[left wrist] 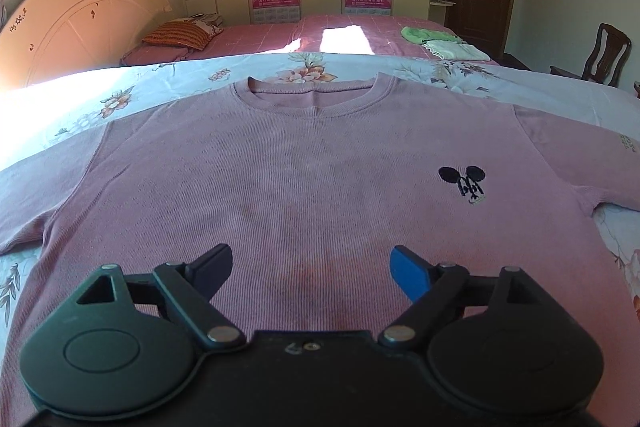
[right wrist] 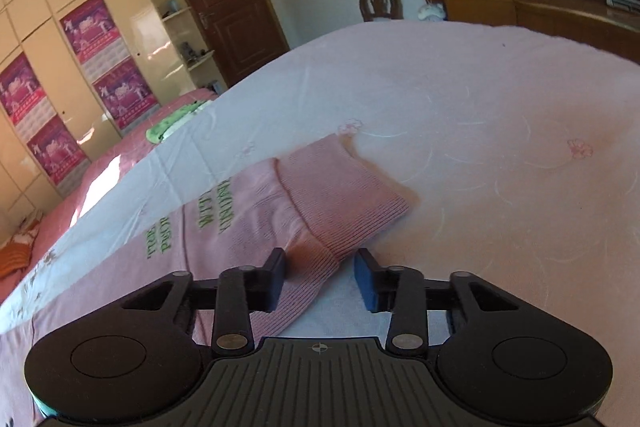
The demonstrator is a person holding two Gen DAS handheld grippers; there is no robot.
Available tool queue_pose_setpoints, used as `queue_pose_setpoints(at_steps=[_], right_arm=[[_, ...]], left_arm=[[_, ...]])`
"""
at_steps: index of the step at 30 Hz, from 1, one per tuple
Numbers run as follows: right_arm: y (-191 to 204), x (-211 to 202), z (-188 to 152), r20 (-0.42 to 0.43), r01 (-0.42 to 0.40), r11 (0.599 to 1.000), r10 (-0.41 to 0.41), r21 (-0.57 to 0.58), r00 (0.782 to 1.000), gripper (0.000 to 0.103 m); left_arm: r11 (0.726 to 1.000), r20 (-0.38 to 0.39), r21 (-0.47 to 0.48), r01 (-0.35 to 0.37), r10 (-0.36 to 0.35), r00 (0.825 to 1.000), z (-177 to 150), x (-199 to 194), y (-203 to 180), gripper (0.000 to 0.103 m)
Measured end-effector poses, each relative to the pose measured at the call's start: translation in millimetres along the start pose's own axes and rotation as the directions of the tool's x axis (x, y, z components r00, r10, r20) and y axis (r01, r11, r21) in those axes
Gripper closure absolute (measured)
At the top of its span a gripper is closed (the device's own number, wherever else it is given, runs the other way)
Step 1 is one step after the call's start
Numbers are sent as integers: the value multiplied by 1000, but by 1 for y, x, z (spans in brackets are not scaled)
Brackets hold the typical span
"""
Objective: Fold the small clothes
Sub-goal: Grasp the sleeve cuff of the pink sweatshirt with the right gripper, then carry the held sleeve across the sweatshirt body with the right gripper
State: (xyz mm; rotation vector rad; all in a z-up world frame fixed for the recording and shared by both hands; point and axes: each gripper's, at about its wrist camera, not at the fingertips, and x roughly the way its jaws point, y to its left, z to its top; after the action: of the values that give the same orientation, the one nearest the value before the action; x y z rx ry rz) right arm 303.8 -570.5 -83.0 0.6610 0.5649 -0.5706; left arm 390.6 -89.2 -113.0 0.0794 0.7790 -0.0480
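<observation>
Two hand-held grippers over pink sweater point(left wrist: 280, 167), spread flat on bed point(left wrist: 120, 95). Left hand-held gripper point(left wrist: 311, 271) wide open above chest, empty. Right hand-held gripper point(right wrist: 320, 277) half-closed astride sleeve cuff point(right wrist: 344, 203), not pinching.

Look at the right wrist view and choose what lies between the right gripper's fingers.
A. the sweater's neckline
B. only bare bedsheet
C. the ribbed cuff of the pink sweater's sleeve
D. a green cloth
C: the ribbed cuff at the end of the pink sweater's sleeve runs down between the fingers of the right gripper, which stand apart around it.
</observation>
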Motion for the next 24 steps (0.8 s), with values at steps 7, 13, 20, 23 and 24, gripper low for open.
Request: queue_pose_setpoints(at_steps=[7, 13, 20, 23, 24], right_arm=[[-9, -14, 15, 23, -100, 995, 99, 28, 995, 95], [2, -5, 20, 24, 45, 990, -43, -131, 999, 95], [33, -31, 12, 63, 109, 952, -95, -285, 993, 95], [49, -41, 7, 81, 105, 939, -83, -329, 993, 95], [59, -46, 3, 91, 94, 933, -66, -348, 994, 95]], left_arm=[[1000, 5, 7, -5, 5, 1000, 10, -1, 5, 16], [1000, -17, -8, -18, 17, 1000, 11, 1, 28, 14], [1000, -26, -29, 7, -7, 1000, 2, 3, 59, 12], [999, -21, -27, 23, -24, 999, -1, 0, 75, 12], [999, -16, -21, 26, -26, 1000, -1, -1, 80, 12]])
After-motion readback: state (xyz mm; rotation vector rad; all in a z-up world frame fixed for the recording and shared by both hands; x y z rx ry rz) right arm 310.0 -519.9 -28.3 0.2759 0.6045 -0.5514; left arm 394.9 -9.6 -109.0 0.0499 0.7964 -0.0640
